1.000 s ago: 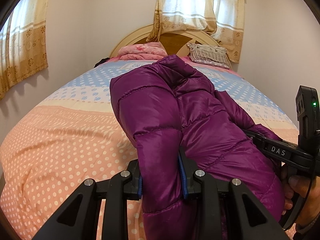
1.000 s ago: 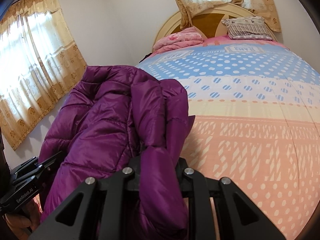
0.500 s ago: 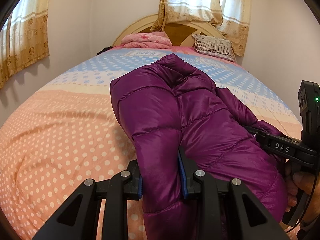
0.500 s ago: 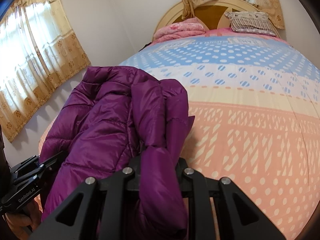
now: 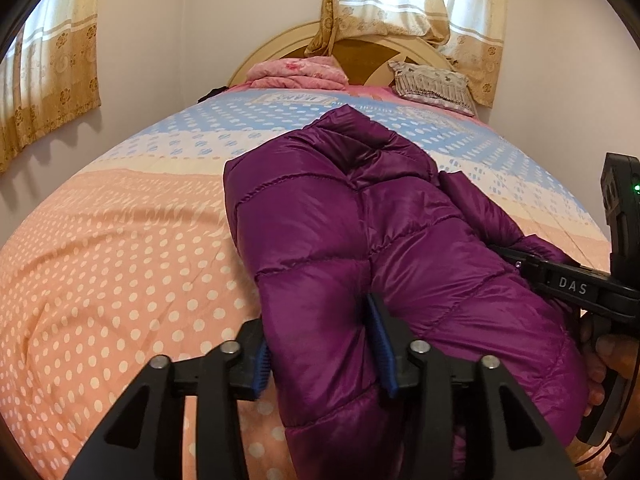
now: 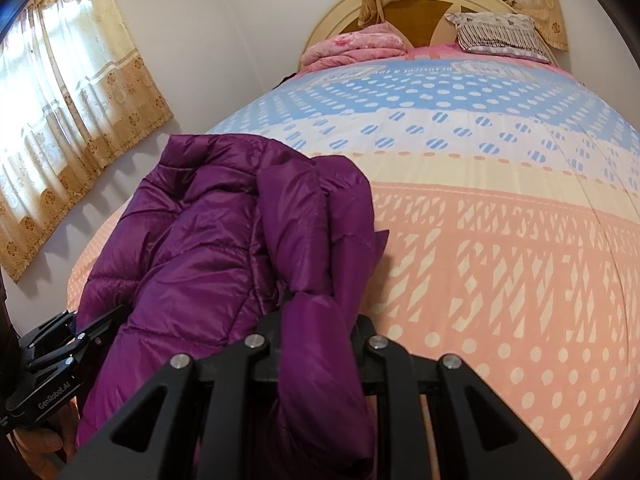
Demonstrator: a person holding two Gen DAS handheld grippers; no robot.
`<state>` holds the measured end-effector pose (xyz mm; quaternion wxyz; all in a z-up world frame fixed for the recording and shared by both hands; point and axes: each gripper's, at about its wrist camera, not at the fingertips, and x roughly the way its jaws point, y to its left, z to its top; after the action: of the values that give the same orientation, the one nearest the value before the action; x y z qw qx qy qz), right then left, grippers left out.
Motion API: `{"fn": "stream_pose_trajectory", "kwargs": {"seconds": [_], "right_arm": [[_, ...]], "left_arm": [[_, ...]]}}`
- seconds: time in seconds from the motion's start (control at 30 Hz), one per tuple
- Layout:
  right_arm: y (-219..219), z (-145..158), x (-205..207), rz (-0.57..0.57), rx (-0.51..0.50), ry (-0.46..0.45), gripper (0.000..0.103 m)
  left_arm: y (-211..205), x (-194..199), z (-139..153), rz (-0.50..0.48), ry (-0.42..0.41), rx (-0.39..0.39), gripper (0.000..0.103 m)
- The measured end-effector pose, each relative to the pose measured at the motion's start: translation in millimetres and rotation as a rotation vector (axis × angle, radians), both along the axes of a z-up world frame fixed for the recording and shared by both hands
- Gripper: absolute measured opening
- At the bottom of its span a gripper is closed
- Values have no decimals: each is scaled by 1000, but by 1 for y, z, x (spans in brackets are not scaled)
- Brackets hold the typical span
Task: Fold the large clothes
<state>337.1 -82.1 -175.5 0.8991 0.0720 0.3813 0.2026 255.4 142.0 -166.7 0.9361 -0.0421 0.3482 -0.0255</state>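
Observation:
A puffy purple jacket [image 5: 340, 240] lies bunched on the bed, its near end lifted between my two grippers. My left gripper [image 5: 320, 344] has the jacket's quilted edge between its blue pads; its jaws are opening, and the fabric still fills the gap and touches both pads. My right gripper [image 6: 320, 320] is shut on another fold of the jacket [image 6: 208, 248]. In the left wrist view the right gripper [image 5: 560, 280] pokes into the jacket from the right, held by a hand [image 5: 612, 352]. The left gripper [image 6: 52, 360] shows at the right wrist view's lower left.
The bed [image 5: 120, 260] has a dotted cover, orange near me and blue further off. A folded pink blanket [image 5: 296, 74] and a grey pillow [image 5: 432, 84] lie by the headboard. Curtained windows stand on the left wall [image 6: 68, 92] and behind the bed.
The left gripper's jaws have spread wider around the jacket edge. Both grippers have sunk toward the bed with the jacket. The right grip looks the same.

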Motion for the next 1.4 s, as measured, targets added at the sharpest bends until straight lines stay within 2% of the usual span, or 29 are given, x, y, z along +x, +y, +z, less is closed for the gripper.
{"fn": "stream_pose_trajectory", "kwargs": {"seconds": [0.03,0.2,0.37,1.0,1.07,1.2,1.33,1.4], "right_arm": [[1,0,1,0,-7,3,22],[4,-4,0,-8,-30,8,26],[3,-8,-1,-17,-30,8,30],[8,-12,1,-35,-85,18,41],[6,-8,0,-46,-89,18,46],[1,8,-11,-72,-83,-19,70],[2,36,-40,-73,-126,-71,72],[-1,53,-61,-54,-116,-107,72]], "left_arm": [[1,0,-1,4,1,-1,51],[4,-1,-6,54,-8,44,77],[12,0,-11,77,1,14,85],[14,1,-13,101,9,-20,87],[15,0,-9,111,16,-11,87],[14,-14,9,115,-7,24,87],[15,-47,46,116,-80,18,86],[16,-73,71,124,-135,21,86]]}}
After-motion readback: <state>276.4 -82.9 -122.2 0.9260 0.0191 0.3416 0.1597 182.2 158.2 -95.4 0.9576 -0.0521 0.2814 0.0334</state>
